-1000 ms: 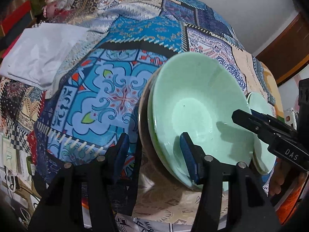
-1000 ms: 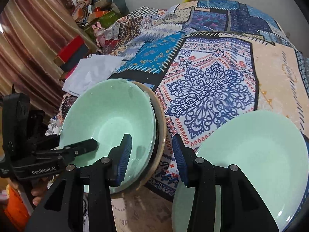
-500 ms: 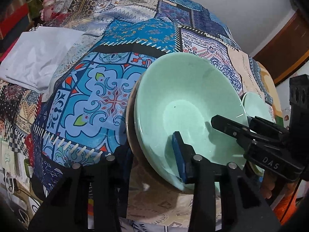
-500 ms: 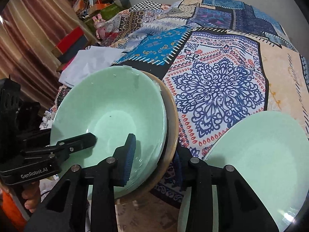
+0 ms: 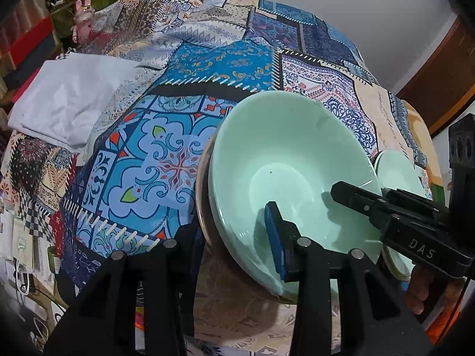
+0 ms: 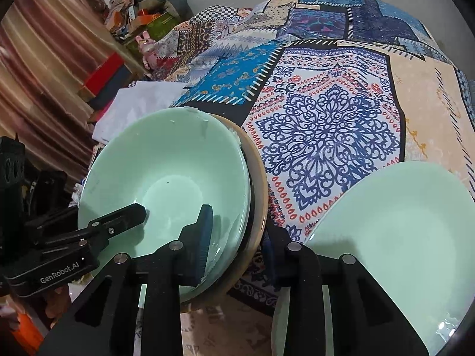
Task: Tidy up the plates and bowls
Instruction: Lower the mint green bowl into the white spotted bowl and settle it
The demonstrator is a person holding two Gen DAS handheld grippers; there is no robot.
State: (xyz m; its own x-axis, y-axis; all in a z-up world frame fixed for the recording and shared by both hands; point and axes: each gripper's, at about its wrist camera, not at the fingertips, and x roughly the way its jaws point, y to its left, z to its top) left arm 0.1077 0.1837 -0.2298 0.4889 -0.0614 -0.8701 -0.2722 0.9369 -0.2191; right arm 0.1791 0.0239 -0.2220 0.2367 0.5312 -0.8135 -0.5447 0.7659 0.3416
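We've got both claws clamped on the stack: left gripper (image 5: 231, 231) w/ one finger inside the green bowl (image 5: 291, 160) and one outside the brown bowl (image 5: 203, 207) under it. Right gripper (image 6: 237, 237) pinches the opposite rim likewise. The green plate (image 6: 400, 231) lies just right of it on the patchwork cloth (image 6: 326, 118).

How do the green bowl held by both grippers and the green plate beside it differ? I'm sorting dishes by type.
The green bowl is deep with sloping walls; the green plate is shallow and nearly flat. The bowl is nested in a brown-rimmed dish; the plate lies alone on the patterned cloth. The left gripper and right gripper straddle the bowl's rims; nothing grips the plate. Both are pale mint green.
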